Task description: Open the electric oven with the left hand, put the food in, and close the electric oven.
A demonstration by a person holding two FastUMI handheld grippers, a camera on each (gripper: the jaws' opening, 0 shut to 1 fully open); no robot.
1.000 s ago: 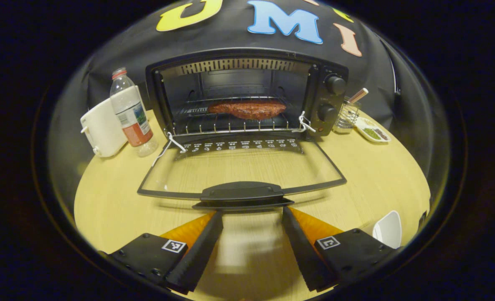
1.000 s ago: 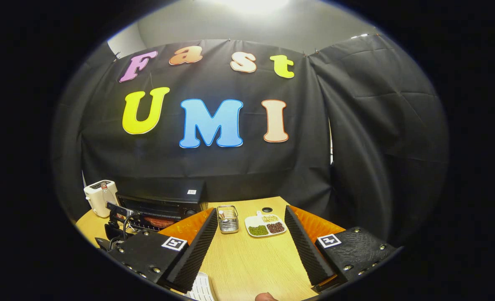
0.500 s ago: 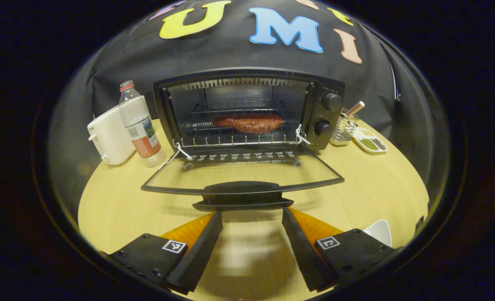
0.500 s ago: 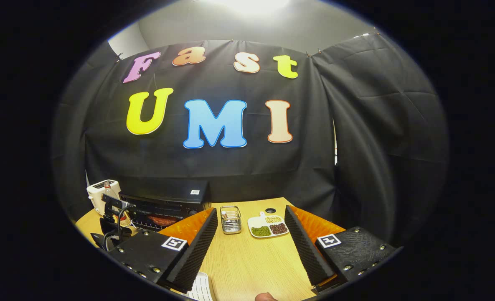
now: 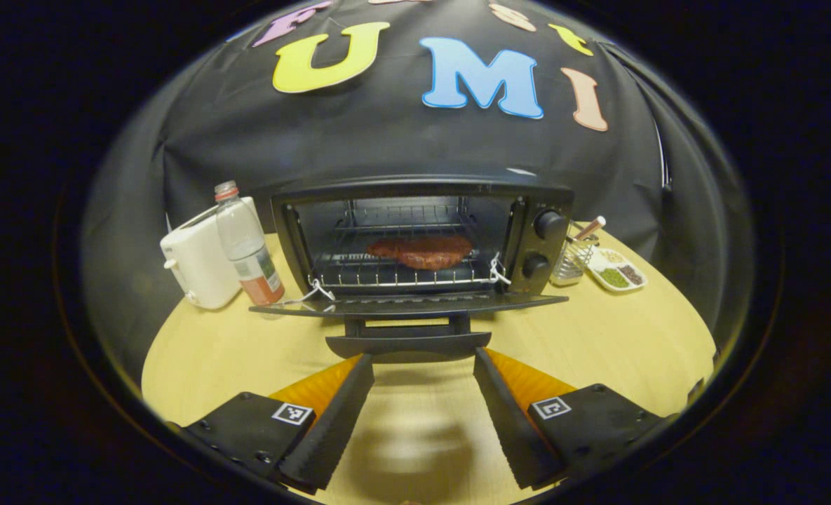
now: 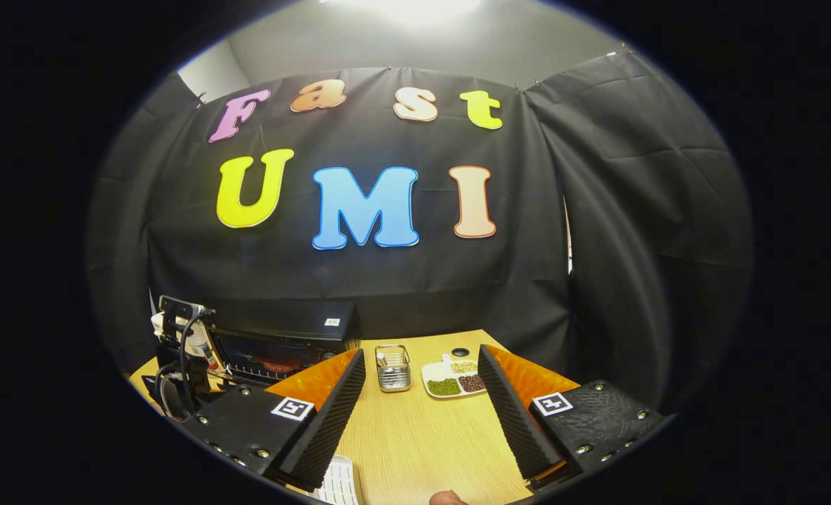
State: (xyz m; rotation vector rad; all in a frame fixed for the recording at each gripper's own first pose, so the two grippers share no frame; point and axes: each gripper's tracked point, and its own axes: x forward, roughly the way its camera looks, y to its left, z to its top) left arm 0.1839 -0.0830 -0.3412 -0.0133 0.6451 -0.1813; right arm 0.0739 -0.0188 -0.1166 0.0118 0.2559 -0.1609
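The black electric oven point(image 5: 422, 238) stands at the back of the yellow table point(image 5: 618, 337). A reddish-brown piece of meat point(image 5: 421, 251) lies on its wire rack. The oven door point(image 5: 408, 306) hangs out toward me and I see it edge-on. Its black handle point(image 5: 408, 344) sits just above the fingertips of my left gripper point(image 5: 422, 359), which is open and holds nothing. My right gripper point(image 6: 422, 356) is open and empty, raised over the table's right side. In the right gripper view the oven point(image 6: 285, 344) is at the left, with the left gripper's body point(image 6: 177, 337) in front of it.
A white toaster point(image 5: 198, 263) and a water bottle point(image 5: 247, 245) stand left of the oven. A wire basket point(image 5: 571, 258) and a white dish of beans point(image 5: 615, 270) sit to its right, the basket point(image 6: 393, 367) and dish point(image 6: 454, 379) lying ahead of the right gripper.
The door went from showing its glass from above to edge-on, its handle staying at my left fingertips. In the right gripper view the left gripper has risen. The right gripper barely moved.
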